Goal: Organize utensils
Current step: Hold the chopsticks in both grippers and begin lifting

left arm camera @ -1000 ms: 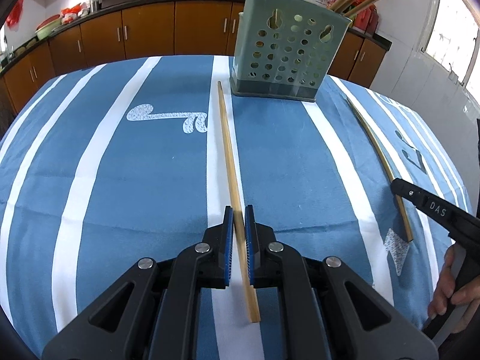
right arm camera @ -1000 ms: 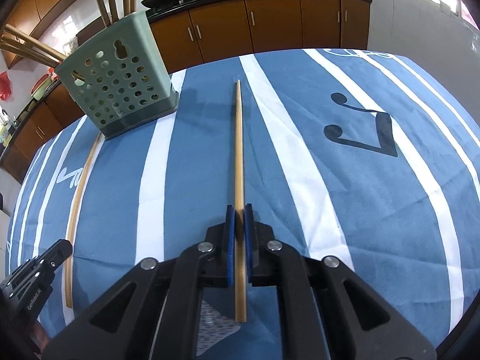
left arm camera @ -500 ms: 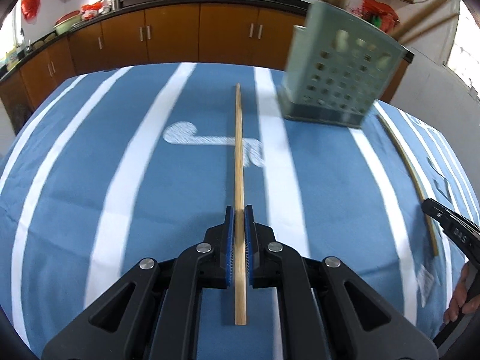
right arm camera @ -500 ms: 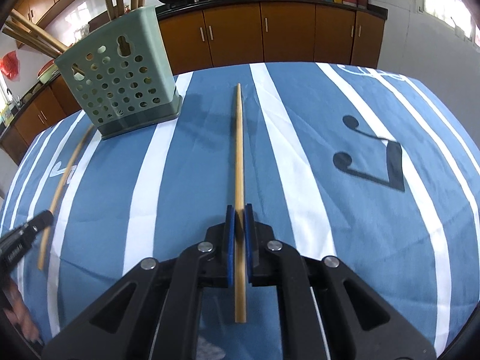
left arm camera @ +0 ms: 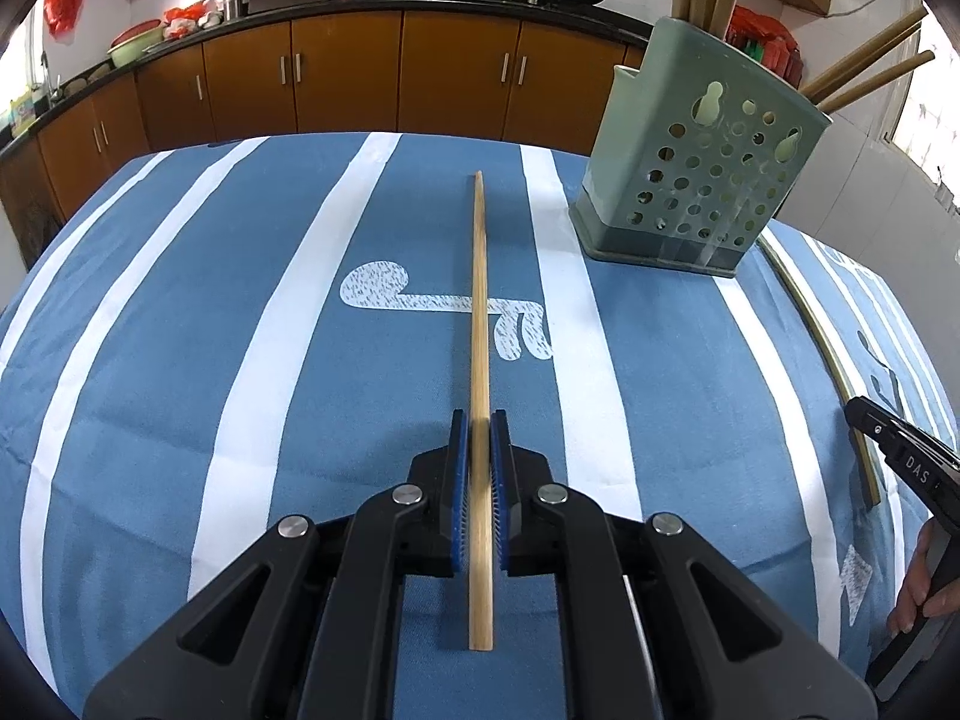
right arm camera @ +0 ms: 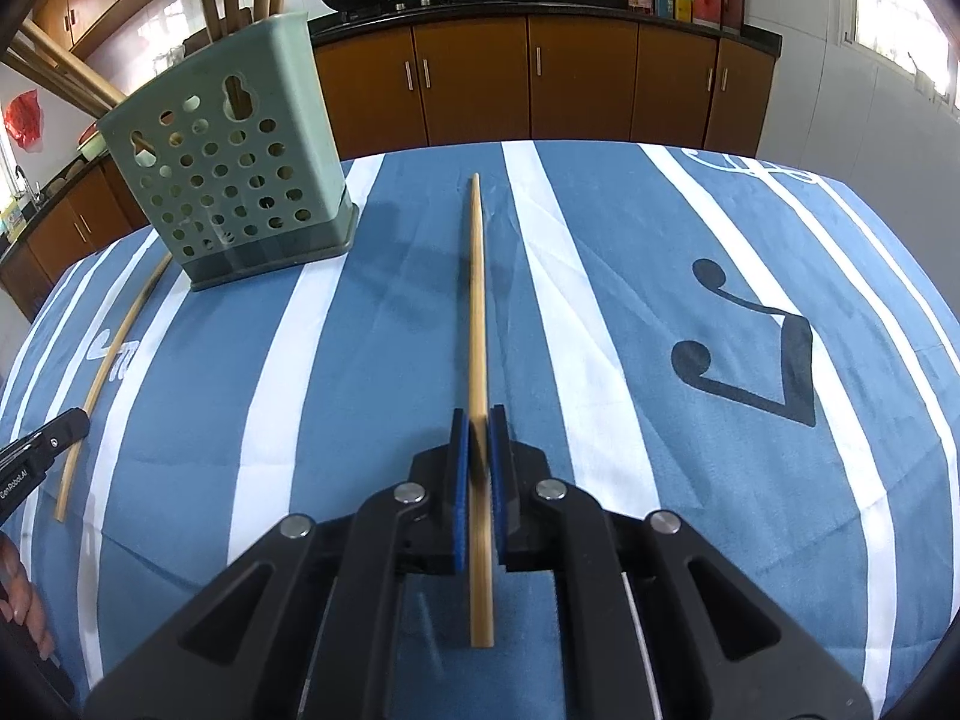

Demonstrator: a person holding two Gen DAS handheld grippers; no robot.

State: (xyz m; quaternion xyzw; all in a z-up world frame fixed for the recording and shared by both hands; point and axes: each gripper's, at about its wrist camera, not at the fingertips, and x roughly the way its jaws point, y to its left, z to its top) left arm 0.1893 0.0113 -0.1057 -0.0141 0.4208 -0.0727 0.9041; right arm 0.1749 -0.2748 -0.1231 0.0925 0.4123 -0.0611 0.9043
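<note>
My left gripper (left arm camera: 479, 420) is shut on a long bamboo chopstick (left arm camera: 479, 300) that points straight ahead over the blue striped cloth (left arm camera: 180, 360). The green perforated utensil holder (left arm camera: 696, 180) stands to its far right, with several wooden sticks in it. My right gripper (right arm camera: 478, 414) is shut on a second chopstick (right arm camera: 477, 300), also pointing forward. That holder (right arm camera: 228, 180) is at the far left in the right wrist view. Each view shows the other gripper at its edge: the right one (left arm camera: 900, 456) and its chopstick (left arm camera: 822, 336), the left one (right arm camera: 48, 438) and its chopstick (right arm camera: 114, 360).
Brown kitchen cabinets (left arm camera: 348, 72) with a dark counter, woks and bottles run behind the table. A hand (left arm camera: 924, 594) grips the right tool's handle at the view's edge. A black music-note print (right arm camera: 750, 348) marks the cloth on the right side.
The left view has swung so the holder slid from centre to the right, and its chopstick now lines up straight between the pads. The right view rolled slightly; its grip is unchanged.
</note>
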